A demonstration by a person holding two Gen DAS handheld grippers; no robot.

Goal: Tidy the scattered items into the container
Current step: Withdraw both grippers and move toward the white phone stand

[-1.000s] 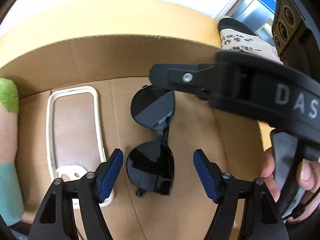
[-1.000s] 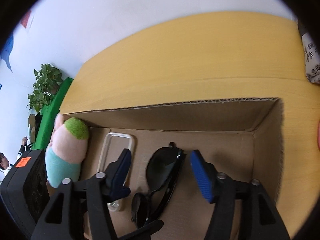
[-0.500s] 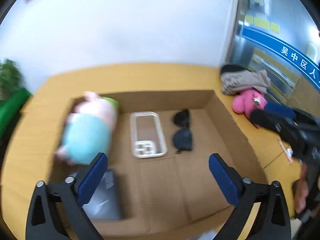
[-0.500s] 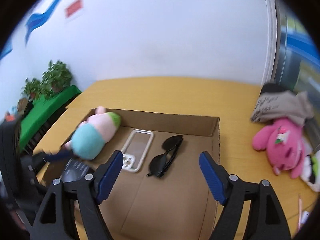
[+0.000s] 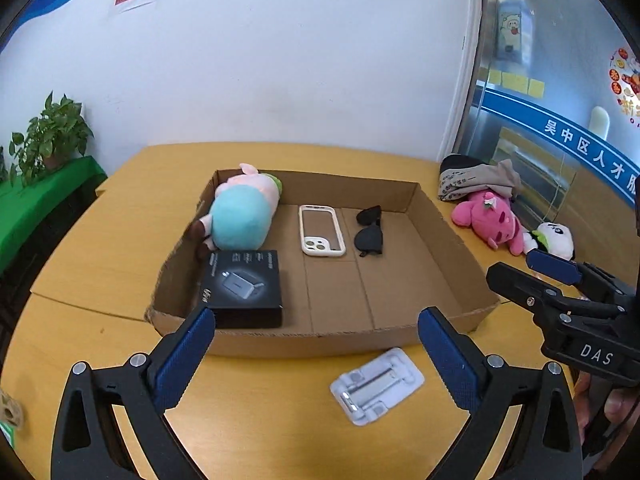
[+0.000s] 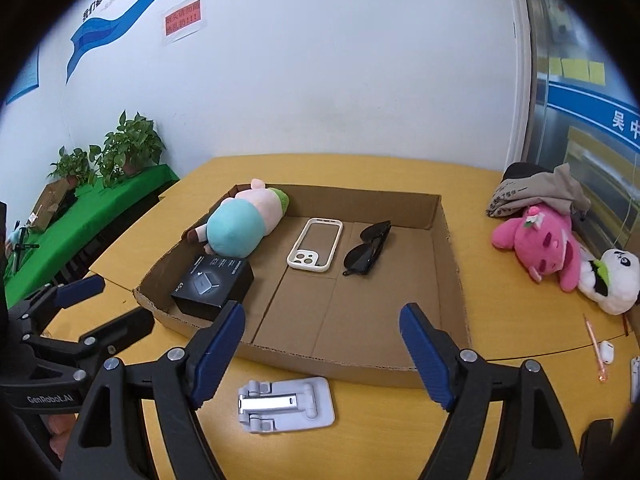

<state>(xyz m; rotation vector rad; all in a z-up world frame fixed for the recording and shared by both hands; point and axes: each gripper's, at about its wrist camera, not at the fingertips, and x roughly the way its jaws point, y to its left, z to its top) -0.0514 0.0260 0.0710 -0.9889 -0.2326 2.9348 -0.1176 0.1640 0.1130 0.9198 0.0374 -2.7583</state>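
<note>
Two views are showing the same moment. Left wrist view: the left gripper [image 5: 316, 344] is standing wide apart with nothing between its blue pads [image 5: 184, 356], hovering over the yellow worktop [image 5: 100, 240] in front of the cardboard box [image 5: 312, 340]. Inside the box are lying a plush toy [image 5: 240, 216], a black carton [image 5: 244, 284], a white phone case [image 5: 320, 230] and the sunglasses [image 5: 370, 232]. A white folding stand [image 5: 376, 386] is lying on the worktop just in front of the box wall. The right gripper [image 5: 532, 272] is showing at the right edge, held by a hand [image 5: 612, 408]. Compared with a second ago, this gripper has drawn back and up from the sunglasses, which then lay between its pads, and its jaws have widened.

Right wrist view: the right gripper [image 6: 320, 344] is also spread, empty, touching nothing. The box [image 6: 452, 248] is lying ahead with the sunglasses [image 6: 368, 250] beside the phone case [image 6: 316, 244]; the folding stand [image 6: 286, 402] is resting outside, below the near wall. A pink plush [image 6: 540, 240] and a panda plush [image 6: 612, 280] are lying on the worktop at the right, well apart from the box. A second ago this gripper was close over the sunglasses, its opening narrower.
</note>
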